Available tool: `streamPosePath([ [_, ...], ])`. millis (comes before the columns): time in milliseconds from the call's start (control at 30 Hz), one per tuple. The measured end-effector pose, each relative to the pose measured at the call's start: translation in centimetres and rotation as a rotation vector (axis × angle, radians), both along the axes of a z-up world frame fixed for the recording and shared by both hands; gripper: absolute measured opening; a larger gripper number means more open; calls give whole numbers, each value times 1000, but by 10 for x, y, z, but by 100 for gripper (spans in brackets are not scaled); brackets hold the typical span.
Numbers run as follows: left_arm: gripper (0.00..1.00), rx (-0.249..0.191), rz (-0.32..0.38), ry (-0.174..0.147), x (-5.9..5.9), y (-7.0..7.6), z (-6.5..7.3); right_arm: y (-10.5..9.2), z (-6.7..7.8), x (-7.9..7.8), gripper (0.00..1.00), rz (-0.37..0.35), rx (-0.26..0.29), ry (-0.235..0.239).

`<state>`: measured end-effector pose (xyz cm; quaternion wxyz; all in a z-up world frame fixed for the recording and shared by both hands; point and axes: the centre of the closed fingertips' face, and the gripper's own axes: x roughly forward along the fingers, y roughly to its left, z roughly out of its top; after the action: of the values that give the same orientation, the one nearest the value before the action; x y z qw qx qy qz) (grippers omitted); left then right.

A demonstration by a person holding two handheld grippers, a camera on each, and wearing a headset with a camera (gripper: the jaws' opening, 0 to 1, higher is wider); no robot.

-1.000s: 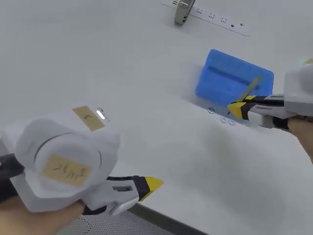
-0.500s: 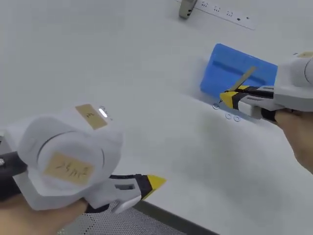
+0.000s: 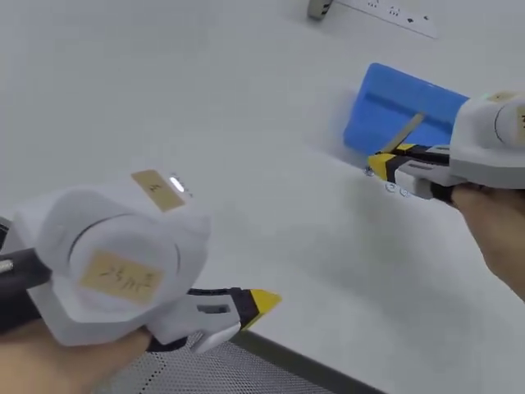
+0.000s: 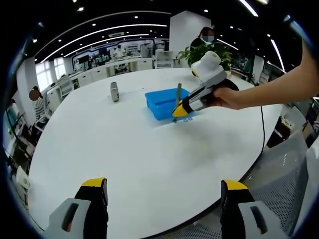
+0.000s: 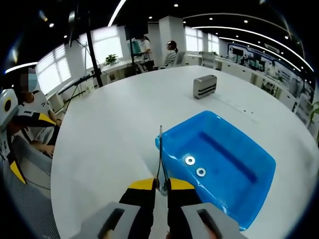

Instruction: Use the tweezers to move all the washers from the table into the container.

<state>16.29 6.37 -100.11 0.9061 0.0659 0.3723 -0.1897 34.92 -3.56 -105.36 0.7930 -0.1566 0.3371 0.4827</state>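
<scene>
My right gripper (image 3: 382, 163) (image 5: 160, 185) is shut on thin tweezers (image 3: 407, 132) (image 5: 160, 152) (image 4: 179, 93). The tweezers slant up over the near edge of the blue container (image 3: 407, 100) (image 5: 227, 172) (image 4: 163, 101). Their tip lies by the container's corner rim, and I see no washer on it. Two washers (image 5: 195, 166) lie inside the container. A few small washers (image 3: 397, 190) (image 4: 186, 119) rest on the white table just in front of the container, below the right gripper. My left gripper (image 3: 264, 302) (image 4: 164, 186) hovers open and empty at the table's near edge.
A grey metal block (image 3: 318, 8) (image 5: 205, 85) (image 4: 115, 91) and a white power strip (image 3: 395, 11) sit at the far side of the white table (image 3: 246, 148). People sit at desks beyond the table. The table's near edge (image 3: 312, 373) runs by the left gripper.
The right gripper with the tweezers has slid left along the container's front, closer to the washers on the table. The head camera has shifted. The left gripper has held its place.
</scene>
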Motion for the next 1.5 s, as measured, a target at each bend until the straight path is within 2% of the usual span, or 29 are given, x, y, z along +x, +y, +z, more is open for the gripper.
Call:
streamPosePath([
  [600, 96, 0, 0, 3, -1, 0, 0, -3, -2, -3, 5, 16, -20, -38],
  [900, 96, 0, -7, -2, 0, -3, 1, -6, -4, -5, 4, 35, -58, -37],
  [1100, 96, 2, -5, -8, 2, -1, 3, -7, -5, -5, 3, 50, -81, -8],
  [1500, 96, 4, -15, -39, 4, -2, 13, -10, 13, -20, 3, 87, -90, -5],
])
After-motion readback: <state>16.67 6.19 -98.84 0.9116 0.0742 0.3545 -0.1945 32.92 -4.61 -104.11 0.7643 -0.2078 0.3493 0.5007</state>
